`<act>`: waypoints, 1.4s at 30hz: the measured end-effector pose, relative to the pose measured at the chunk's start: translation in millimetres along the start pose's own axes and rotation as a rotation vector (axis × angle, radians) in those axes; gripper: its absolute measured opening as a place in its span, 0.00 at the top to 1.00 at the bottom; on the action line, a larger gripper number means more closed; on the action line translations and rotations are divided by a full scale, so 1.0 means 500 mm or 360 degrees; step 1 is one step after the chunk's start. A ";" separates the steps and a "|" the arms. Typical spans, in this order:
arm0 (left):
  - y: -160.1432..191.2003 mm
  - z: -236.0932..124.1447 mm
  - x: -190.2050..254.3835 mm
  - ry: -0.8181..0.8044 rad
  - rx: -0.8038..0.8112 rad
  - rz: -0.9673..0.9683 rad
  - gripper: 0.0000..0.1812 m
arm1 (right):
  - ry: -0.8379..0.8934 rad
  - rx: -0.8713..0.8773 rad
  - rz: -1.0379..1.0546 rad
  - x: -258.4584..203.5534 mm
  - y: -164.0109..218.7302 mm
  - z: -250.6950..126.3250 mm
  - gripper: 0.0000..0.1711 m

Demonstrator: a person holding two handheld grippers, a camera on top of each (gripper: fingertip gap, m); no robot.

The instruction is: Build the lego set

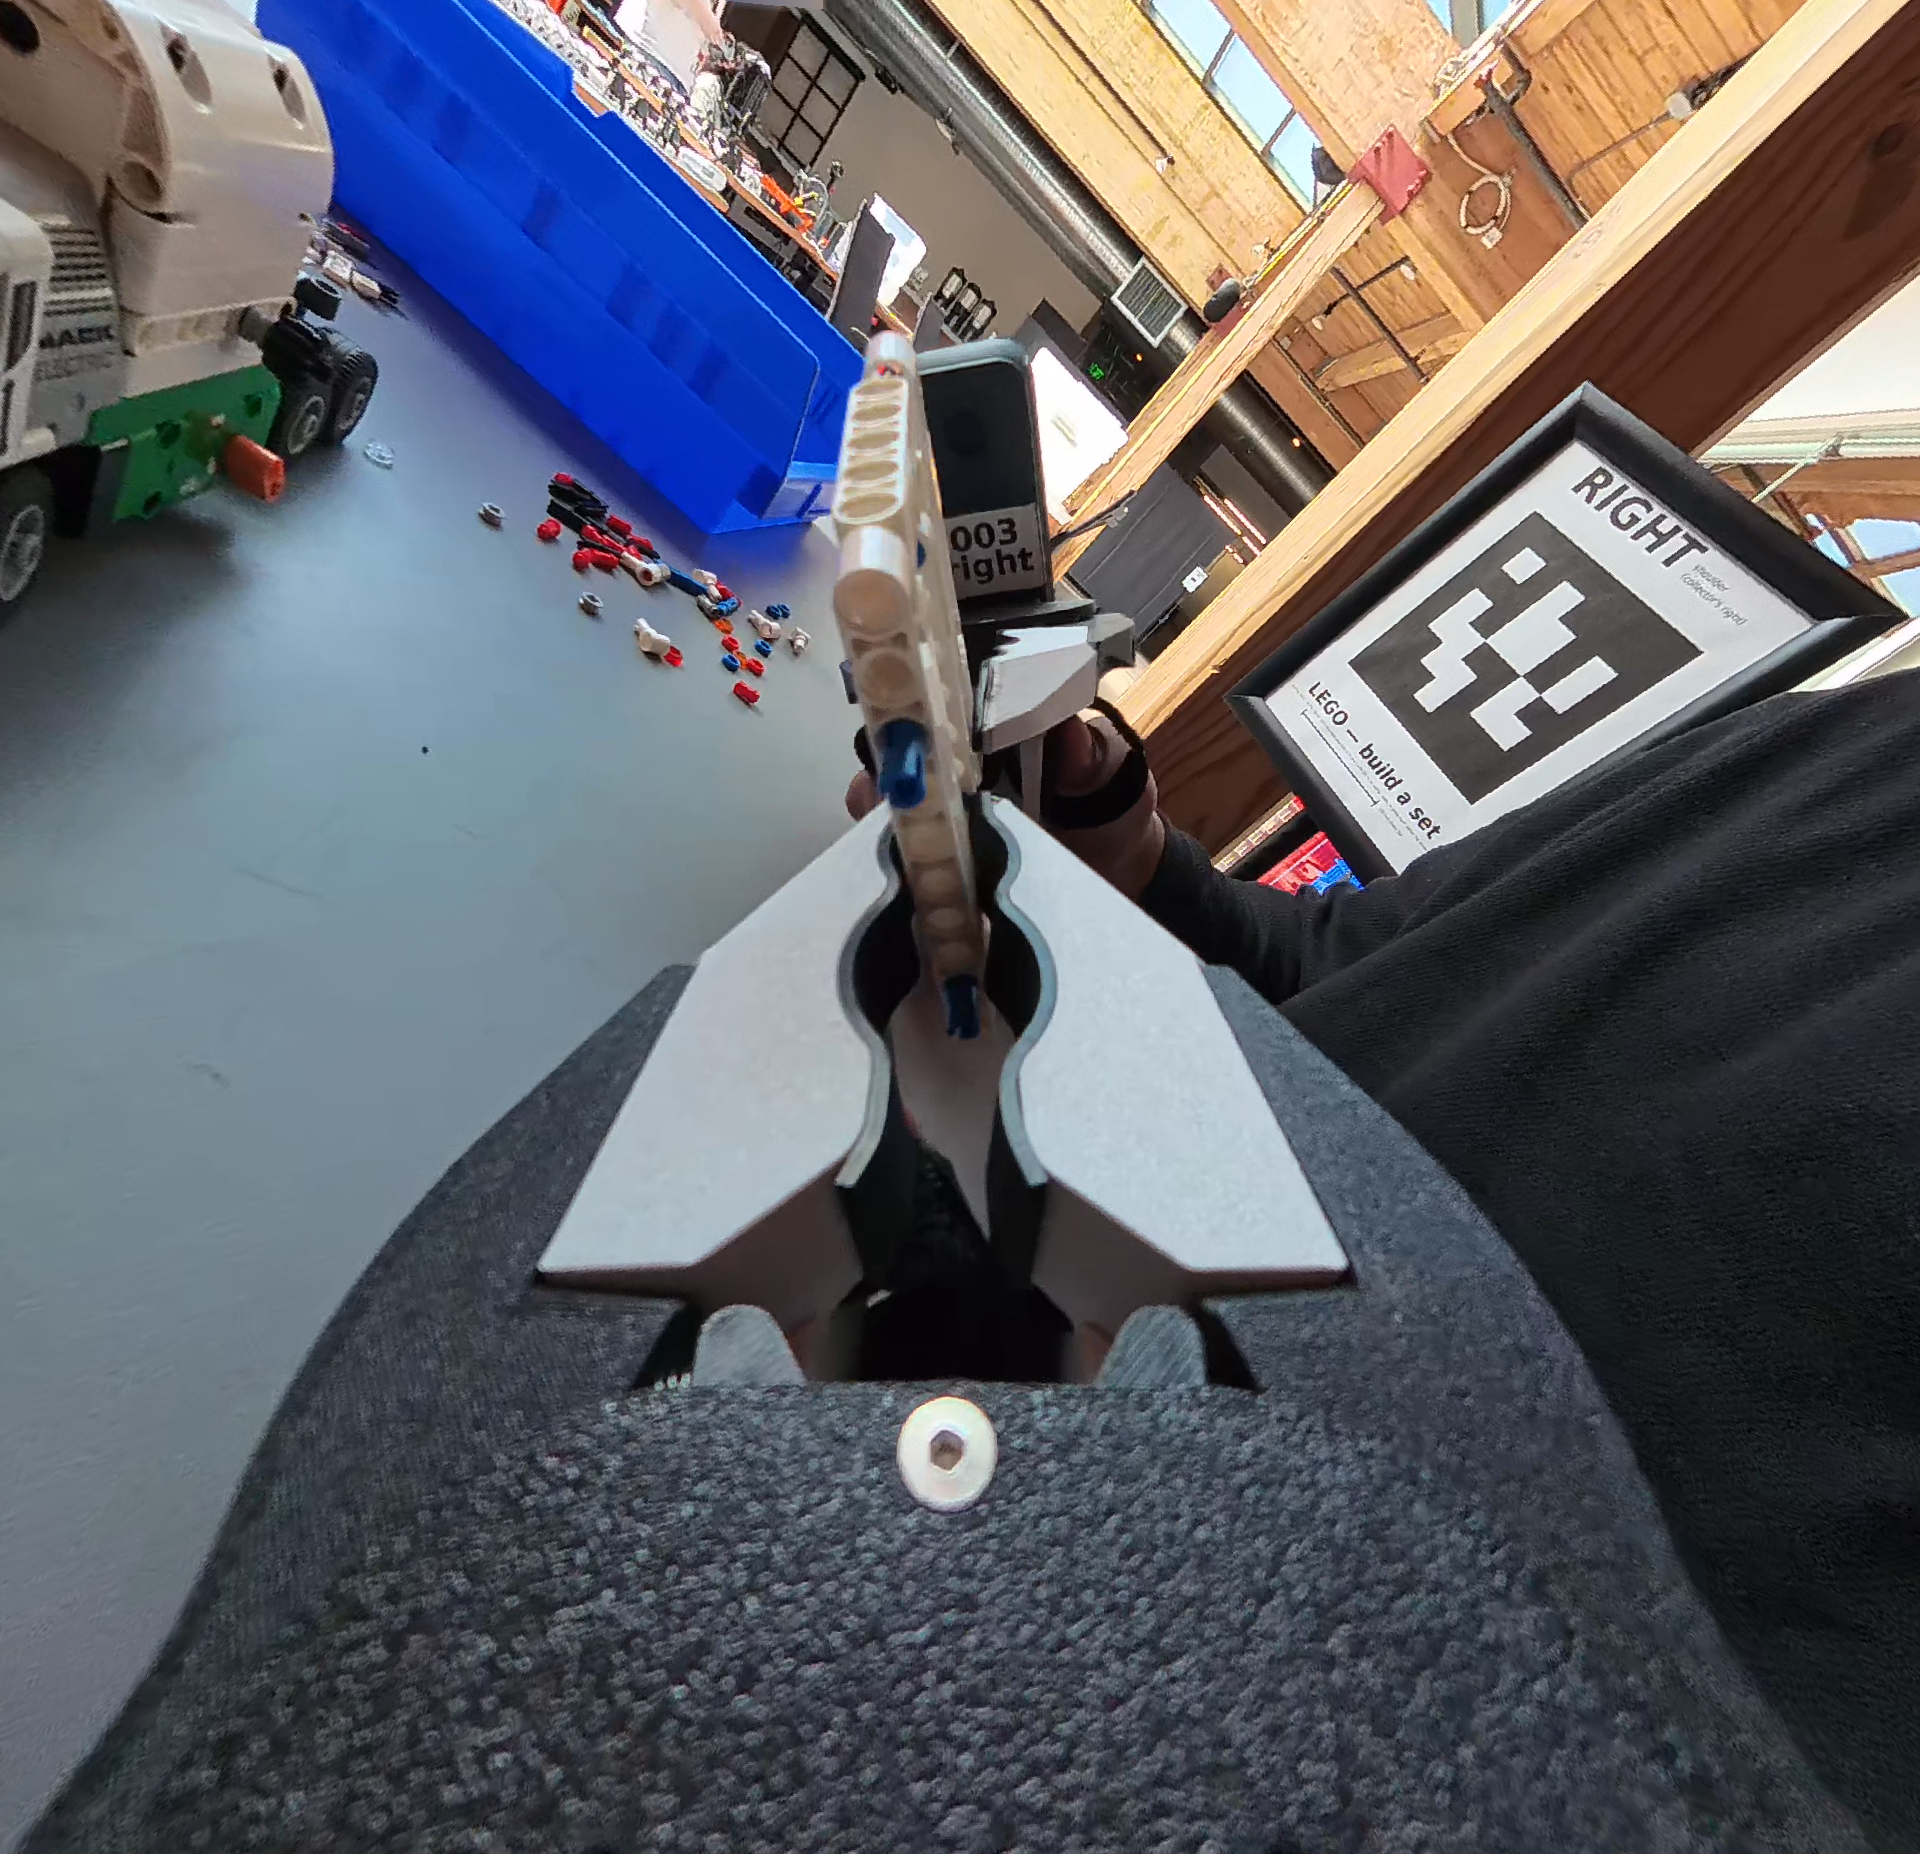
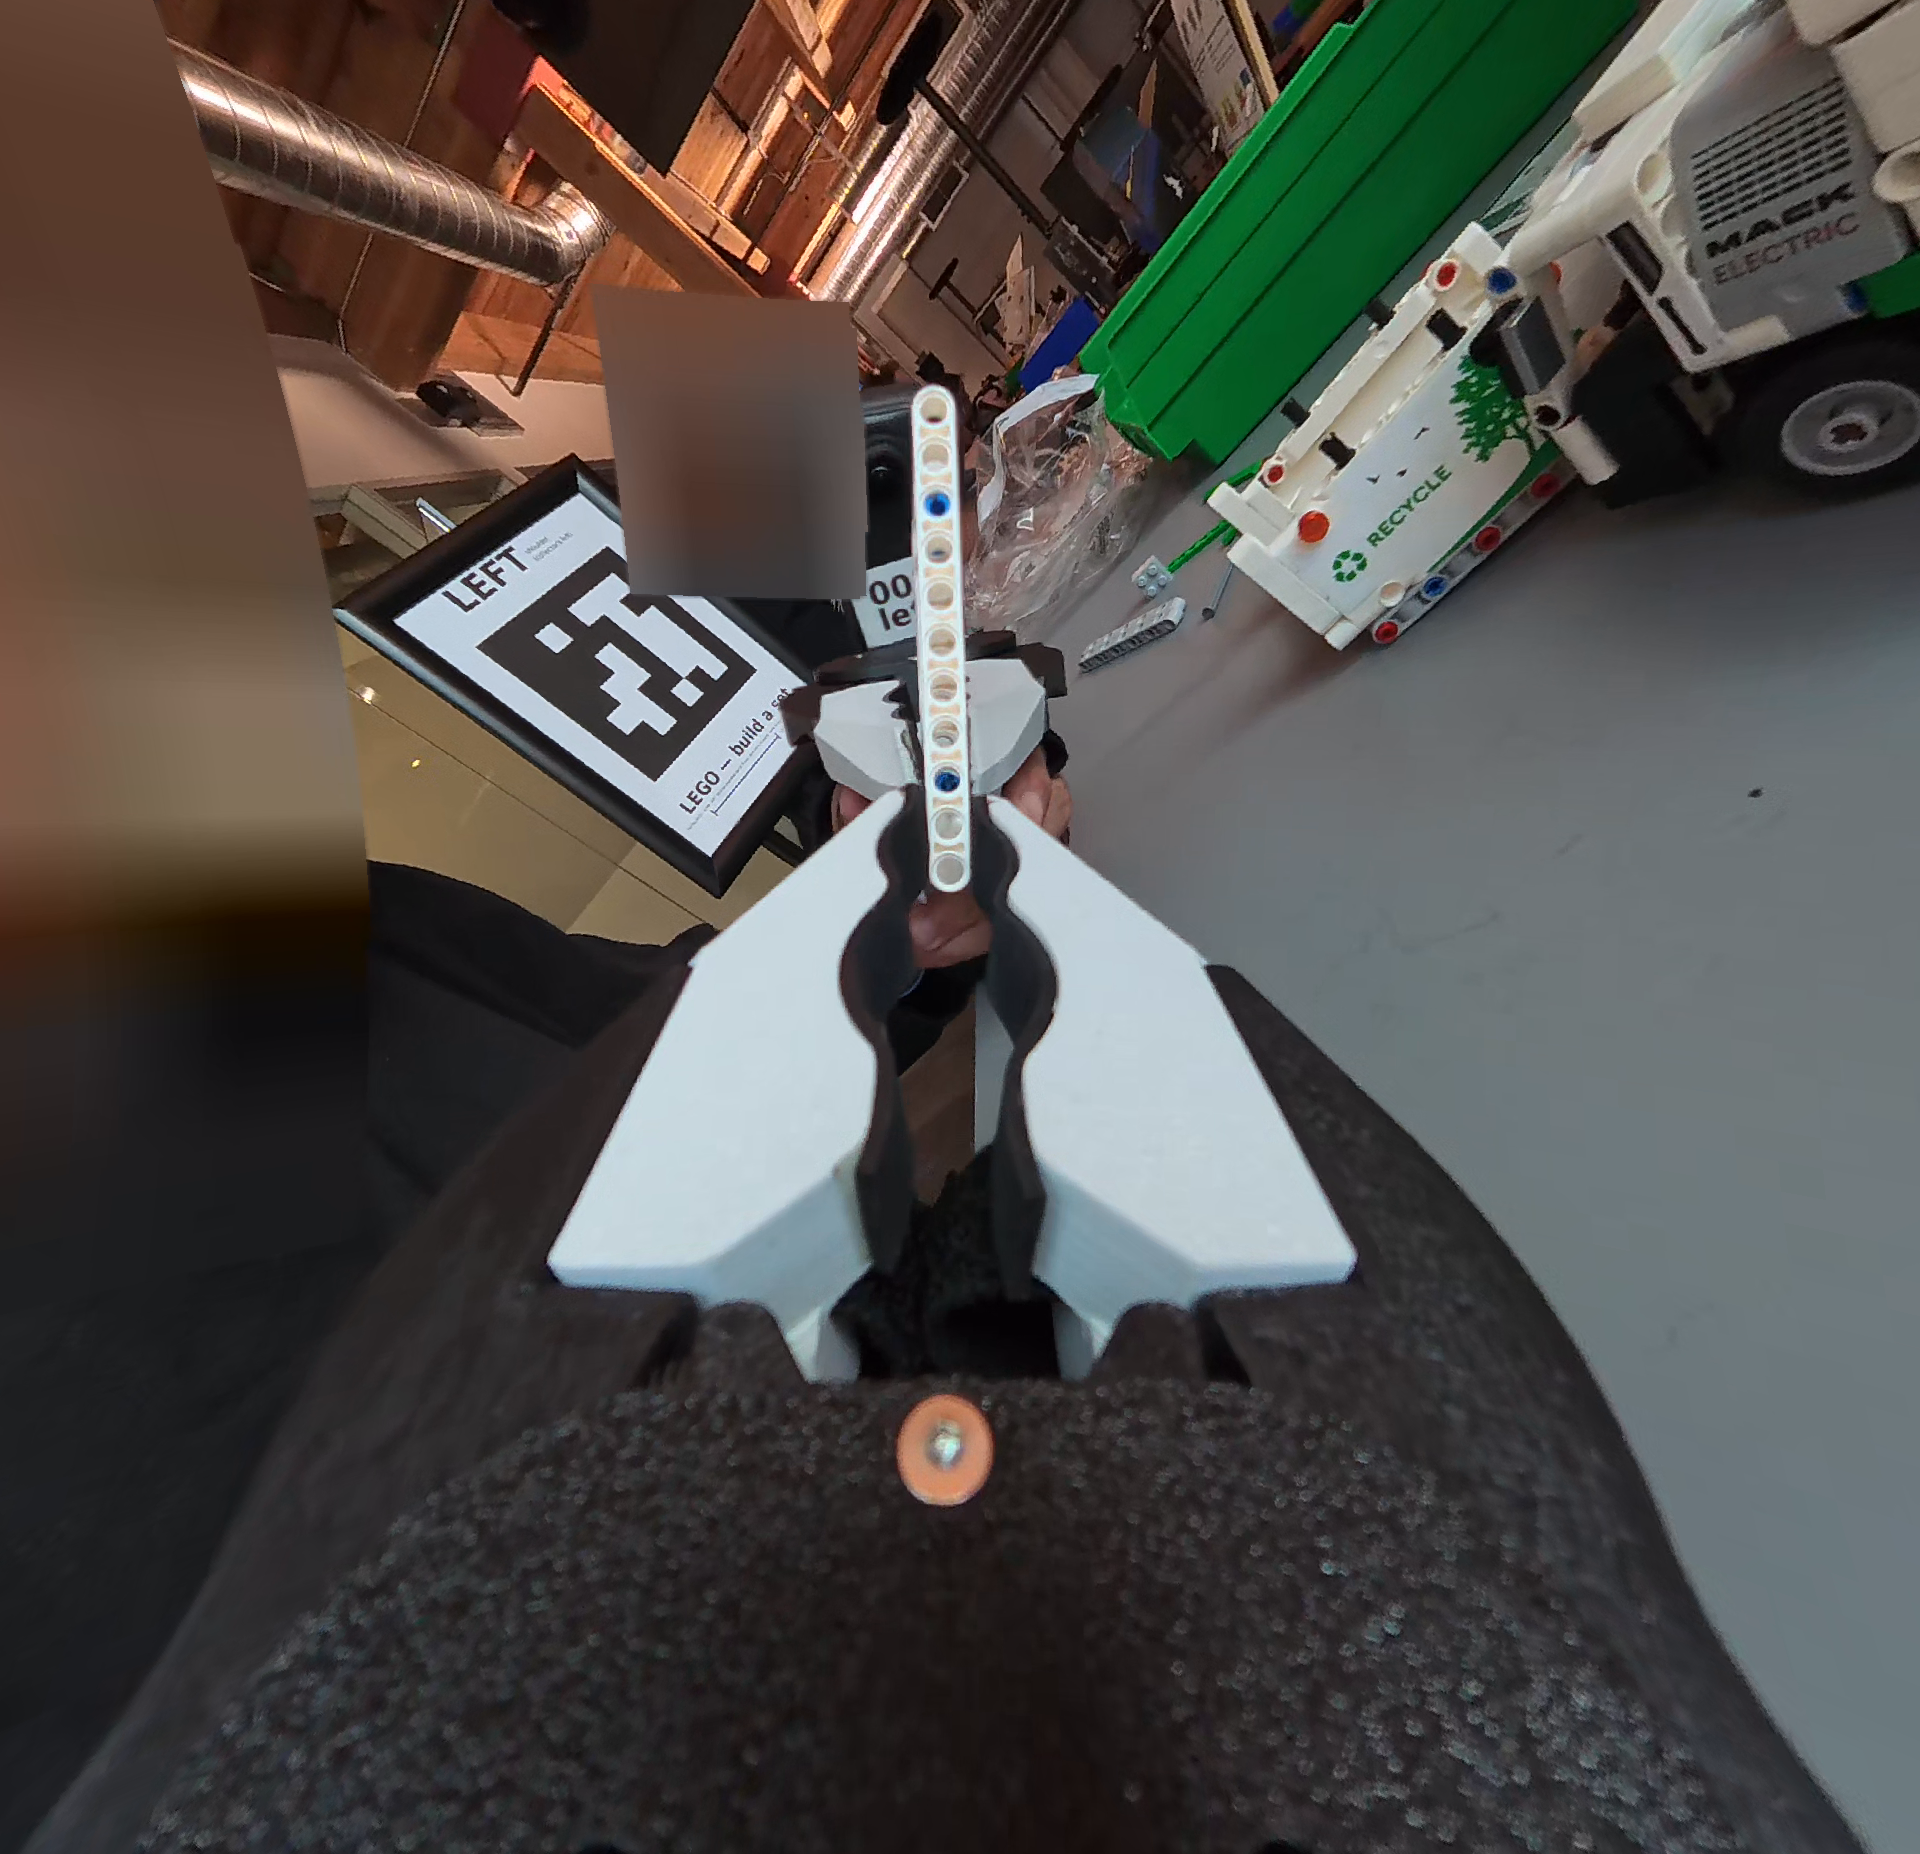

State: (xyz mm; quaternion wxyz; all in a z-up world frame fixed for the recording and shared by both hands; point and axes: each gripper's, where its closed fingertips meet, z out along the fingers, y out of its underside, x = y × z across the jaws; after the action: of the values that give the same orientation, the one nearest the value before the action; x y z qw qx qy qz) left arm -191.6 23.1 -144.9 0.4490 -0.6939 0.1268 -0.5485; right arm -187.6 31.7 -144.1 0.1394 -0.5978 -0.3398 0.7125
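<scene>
We hold a long white beam (image 1: 906, 599) between the two grippers, lifted clear of the grey table (image 1: 260, 869).

Left gripper (image 1: 940, 848): its jaws are closed on the beam's near end. The beam runs up and away from the fingertips, seen almost edge-on. One blue pin (image 1: 902, 765) sticks out of the beam's side just above the fingertips; a second blue pin (image 1: 961, 1004) shows lower, in the gap between the black pads.

Right gripper (image 2: 945, 848): narrow, with the lower end of the same beam (image 2: 940, 641) sitting between the fingertips. In this view we see the beam's holed face, upright, with two holes filled blue. Whether these pads actually press on the beam — we cannot tell. Beyond the beam the left gripper faces us, jaws closed on the beam.

Table contents, left wrist view: a scatter of small loose pieces (image 1: 665, 578) in red, black, blue and white lies near the foot of a blue bin (image 1: 582, 235). The partly built white truck (image 1: 156, 246) stands at the far left, on a green base with black wheels.

Right wrist view: the truck (image 2: 1714, 246) appears at the upper right, with a white container model (image 2: 1392, 495) just beside it — touching or not, unclear. A green bin (image 2: 1351, 204) stands behind them, with crumpled clear bags (image 2: 1049, 516) near its end. A grey beam (image 2: 1132, 630) lies flat near the container.

A framed marker sign (image 1: 1538, 641) stands at the table edge in each view.
</scene>
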 end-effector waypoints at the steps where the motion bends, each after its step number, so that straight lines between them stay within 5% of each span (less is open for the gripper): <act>1: 0.000 -0.001 0.002 0.0007 0.0002 0.0004 0.98 | -0.0021 0.0002 0.0014 -0.002 0.000 0.001 0.96; 12: -0.003 -0.001 -0.004 -0.0026 0.0022 0.0003 0.98 | 0.0008 -0.0008 -0.0015 0.003 -0.001 0.003 0.96; 18: -0.002 0.000 -0.011 -0.0059 -0.0006 0.0015 0.98 | 0.0255 -0.0113 -0.0331 0.017 -0.002 0.003 0.96; 23: 0.002 0.001 0.005 -0.0005 -0.0025 0.0063 0.98 | 0.0009 -0.0080 -0.0140 -0.005 0.010 0.001 0.97; 28: -0.003 -0.001 0.004 -0.0046 0.0019 0.0095 0.92 | 0.0051 0.0145 -0.0134 -0.006 -0.020 0.006 0.96; 32: -0.006 0.001 0.005 -0.0054 0.0058 0.0080 0.96 | 0.0070 0.0237 -0.0144 -0.009 -0.026 0.013 0.96; 42: -0.033 -0.012 0.019 0.0071 0.0234 0.0006 0.97 | -0.0017 0.0118 -0.0121 -0.024 -0.003 0.024 0.97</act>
State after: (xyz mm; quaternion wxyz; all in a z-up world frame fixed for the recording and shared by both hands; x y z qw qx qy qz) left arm -198.5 23.1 -126.2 0.4969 -0.6464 0.0973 -0.5708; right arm -196.2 21.7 -133.2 0.1866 -0.5750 -0.3363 0.7221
